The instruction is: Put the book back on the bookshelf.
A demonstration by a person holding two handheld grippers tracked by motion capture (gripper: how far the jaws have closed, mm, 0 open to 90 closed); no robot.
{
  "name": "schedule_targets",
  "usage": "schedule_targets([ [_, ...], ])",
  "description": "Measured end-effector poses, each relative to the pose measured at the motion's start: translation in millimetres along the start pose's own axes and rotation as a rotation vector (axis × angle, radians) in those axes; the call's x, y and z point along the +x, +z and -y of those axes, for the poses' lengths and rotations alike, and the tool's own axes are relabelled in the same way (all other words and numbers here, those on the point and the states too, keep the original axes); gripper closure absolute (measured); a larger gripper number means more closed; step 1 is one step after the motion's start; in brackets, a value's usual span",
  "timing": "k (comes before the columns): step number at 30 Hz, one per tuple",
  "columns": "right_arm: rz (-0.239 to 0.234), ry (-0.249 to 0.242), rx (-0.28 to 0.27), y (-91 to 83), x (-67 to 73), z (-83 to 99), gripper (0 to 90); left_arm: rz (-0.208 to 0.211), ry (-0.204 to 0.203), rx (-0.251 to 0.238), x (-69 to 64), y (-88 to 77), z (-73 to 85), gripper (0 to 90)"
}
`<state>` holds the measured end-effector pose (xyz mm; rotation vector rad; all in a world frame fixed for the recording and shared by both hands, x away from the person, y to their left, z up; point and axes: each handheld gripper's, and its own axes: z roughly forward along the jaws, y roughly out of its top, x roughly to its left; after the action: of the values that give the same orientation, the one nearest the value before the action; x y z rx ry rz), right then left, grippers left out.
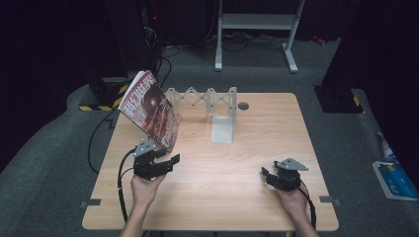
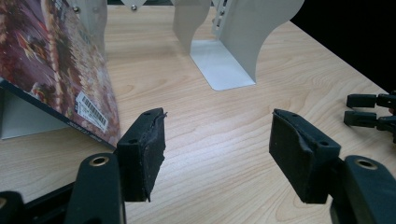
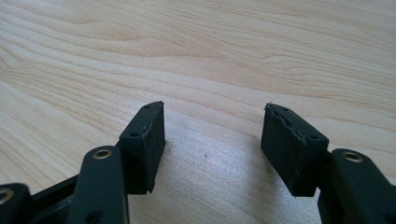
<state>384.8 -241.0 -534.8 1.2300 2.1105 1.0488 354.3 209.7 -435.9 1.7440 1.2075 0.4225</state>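
Observation:
A magazine [image 1: 150, 109] with a dark red cover stands tilted at the table's left rear, leaning on the left end of a white folding book rack [image 1: 212, 104]. My left gripper [image 1: 164, 153] sits just in front of its lower corner. In the left gripper view the jaws [image 2: 217, 144] stand wide apart with bare wood between them. The magazine [image 2: 51, 60] is to the left of the left pad, apart from it. My right gripper [image 1: 268, 176] rests at the front right, open over bare wood [image 3: 212, 144].
The rack's white end plate [image 2: 233, 42] stands ahead of the left gripper. The wooden table [image 1: 257, 143] has a round cable hole [image 1: 243, 105] at the back. A white stand [image 1: 257, 29] and a blue-white item [image 1: 395, 178] are on the floor.

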Motion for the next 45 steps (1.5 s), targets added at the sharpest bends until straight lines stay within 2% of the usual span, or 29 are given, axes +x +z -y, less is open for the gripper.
schedule_targets([
  [45, 0.0, -0.001, 0.0, 0.0, 0.0, 0.0, 39.8, -0.021, 0.017, 0.055, -8.0, 32.0, 20.6, 36.4],
])
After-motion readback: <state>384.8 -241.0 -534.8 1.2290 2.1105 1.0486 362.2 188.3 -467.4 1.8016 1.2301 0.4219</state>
